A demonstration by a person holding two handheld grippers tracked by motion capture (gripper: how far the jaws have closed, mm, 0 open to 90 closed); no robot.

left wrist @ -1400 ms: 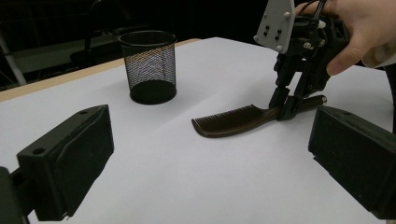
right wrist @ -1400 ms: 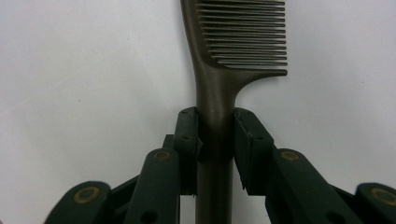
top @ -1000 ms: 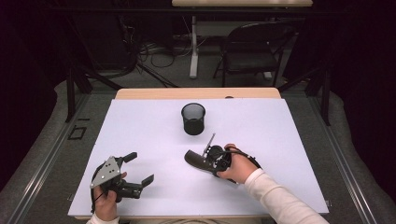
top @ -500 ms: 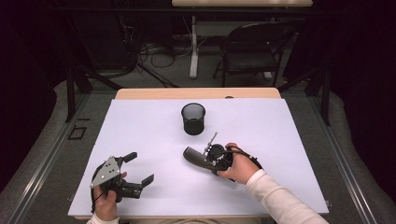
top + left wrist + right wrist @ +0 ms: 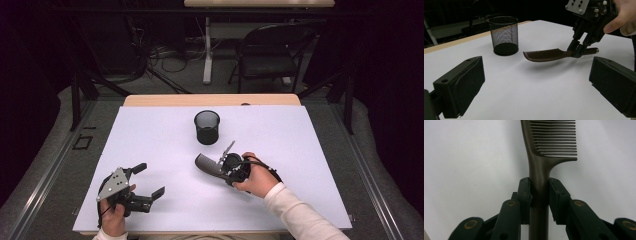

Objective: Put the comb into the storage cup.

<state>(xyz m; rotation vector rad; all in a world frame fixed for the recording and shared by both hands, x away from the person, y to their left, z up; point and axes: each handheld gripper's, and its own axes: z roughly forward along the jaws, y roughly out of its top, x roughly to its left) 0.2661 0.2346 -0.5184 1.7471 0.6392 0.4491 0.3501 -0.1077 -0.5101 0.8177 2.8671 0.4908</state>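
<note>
Left gripper view gives the best look at the comb (image 5: 546, 55): dark brown, one piece, slightly curved, fine teeth along one edge and a long round handle with a small metal-looking cap at the end. It's up off the white bench (image 5: 524, 95), roughly level, casting a soft shadow underneath. The right tool (image 5: 580, 48) is clamped on the handle just behind where the teeth stop, and the right gripper view shows both pads squeezing the handle from either side. From the high view the comb (image 5: 207, 164) sits near the middle of the bench, just in front of the black mesh cup (image 5: 207, 127), not touching it. The left tool (image 5: 150, 181) is wide open with nothing in it, resting near the front left corner.
</note>
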